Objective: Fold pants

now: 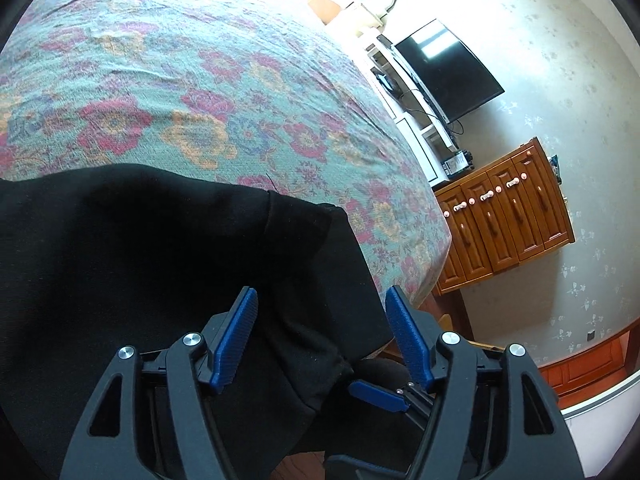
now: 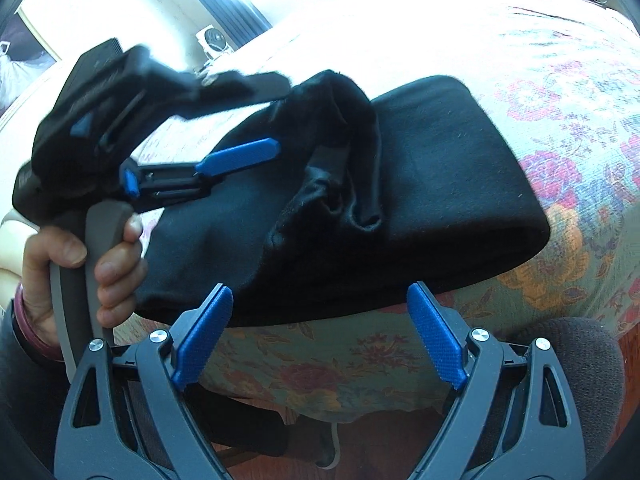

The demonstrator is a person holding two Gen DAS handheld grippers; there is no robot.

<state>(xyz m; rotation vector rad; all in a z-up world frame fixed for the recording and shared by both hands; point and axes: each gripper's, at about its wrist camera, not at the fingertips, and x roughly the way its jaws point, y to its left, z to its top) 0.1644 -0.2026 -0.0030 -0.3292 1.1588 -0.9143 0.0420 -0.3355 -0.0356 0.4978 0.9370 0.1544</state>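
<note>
Two grippers are held spread, nothing pinched: the left gripper (image 1: 320, 300) over the pants (image 2: 360, 200), the right gripper (image 2: 320, 300) just off the bed (image 1: 200, 80) edge. The pants are laid folded near that edge, probably so the next fold can be reached. One bunched end is left loose on top. Open bedspread is offered beyond, so room for folding is judged ample.

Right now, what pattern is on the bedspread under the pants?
The bedspread is pale green with red, orange and purple flowers, clearest in the left wrist view.
</note>
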